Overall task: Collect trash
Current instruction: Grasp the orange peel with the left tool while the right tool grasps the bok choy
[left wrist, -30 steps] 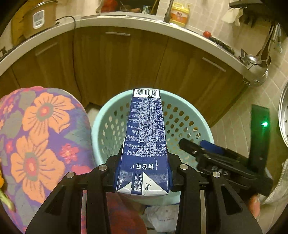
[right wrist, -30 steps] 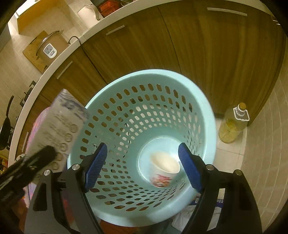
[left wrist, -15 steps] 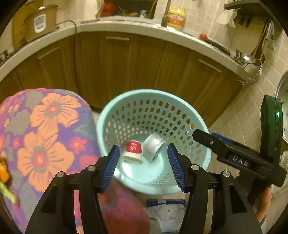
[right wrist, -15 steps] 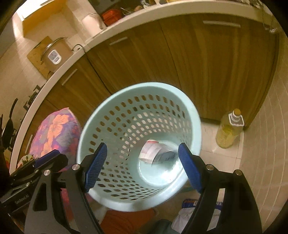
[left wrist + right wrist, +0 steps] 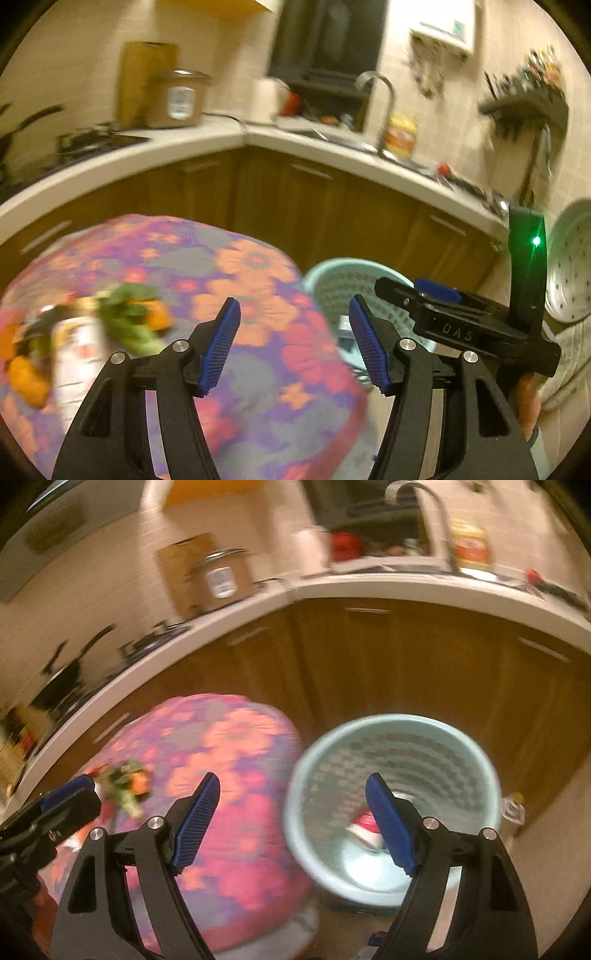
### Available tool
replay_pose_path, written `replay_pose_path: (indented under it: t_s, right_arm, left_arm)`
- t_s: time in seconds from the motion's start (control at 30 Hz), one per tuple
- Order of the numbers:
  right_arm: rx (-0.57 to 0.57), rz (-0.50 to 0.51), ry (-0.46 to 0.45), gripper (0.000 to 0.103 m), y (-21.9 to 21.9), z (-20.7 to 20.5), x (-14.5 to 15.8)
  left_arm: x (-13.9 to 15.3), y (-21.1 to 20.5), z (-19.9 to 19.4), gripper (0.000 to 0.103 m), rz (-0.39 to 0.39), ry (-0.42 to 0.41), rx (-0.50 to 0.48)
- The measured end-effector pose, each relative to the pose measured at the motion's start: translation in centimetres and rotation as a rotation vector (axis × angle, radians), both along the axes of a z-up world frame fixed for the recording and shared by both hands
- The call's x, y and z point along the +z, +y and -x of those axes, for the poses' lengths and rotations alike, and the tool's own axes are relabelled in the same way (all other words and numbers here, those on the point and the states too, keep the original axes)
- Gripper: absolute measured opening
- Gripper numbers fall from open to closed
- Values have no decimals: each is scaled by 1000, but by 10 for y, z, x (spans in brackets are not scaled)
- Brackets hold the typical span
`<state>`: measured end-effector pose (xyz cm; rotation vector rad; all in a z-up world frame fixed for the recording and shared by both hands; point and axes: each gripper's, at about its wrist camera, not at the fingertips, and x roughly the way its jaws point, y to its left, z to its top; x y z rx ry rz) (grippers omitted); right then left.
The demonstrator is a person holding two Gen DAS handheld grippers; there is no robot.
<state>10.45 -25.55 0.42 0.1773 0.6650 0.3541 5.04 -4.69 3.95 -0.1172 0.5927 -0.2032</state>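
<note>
Your left gripper (image 5: 293,341) has just been opening and has nothing between its fingers; your right gripper (image 5: 291,821) is spread wide, empty too. The trash is down in the teal basket (image 5: 480,760), a red-and-white cup (image 5: 364,821) on its bottom, beside the floral table (image 5: 229,812).

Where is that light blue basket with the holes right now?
The basket stands on the floor in front of the wooden cabinets, right of the flower-patterned table. In the right wrist view it sits lower right; a red-and-white cup lies inside.
</note>
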Motion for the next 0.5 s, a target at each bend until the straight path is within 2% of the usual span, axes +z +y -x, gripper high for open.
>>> replay_pose_path:
  t_s: [0.13,0.27,0.37,0.5]
  right_arm:
    - [100,35,-23,77,52,4,7]
    - [181,66,-26,77,101,1,5]
    - [242,91,-16,76,133,-5,-1]
    - [325,141,-5,67,175,-12,-11]
  left_arm:
    - [9,58,32,60,34,-34,136]
    - [8,122,63,60,36,-38,319]
    - [-10,173,78,60,43,15,456]
    - [-37,219,82,60,76,99,569]
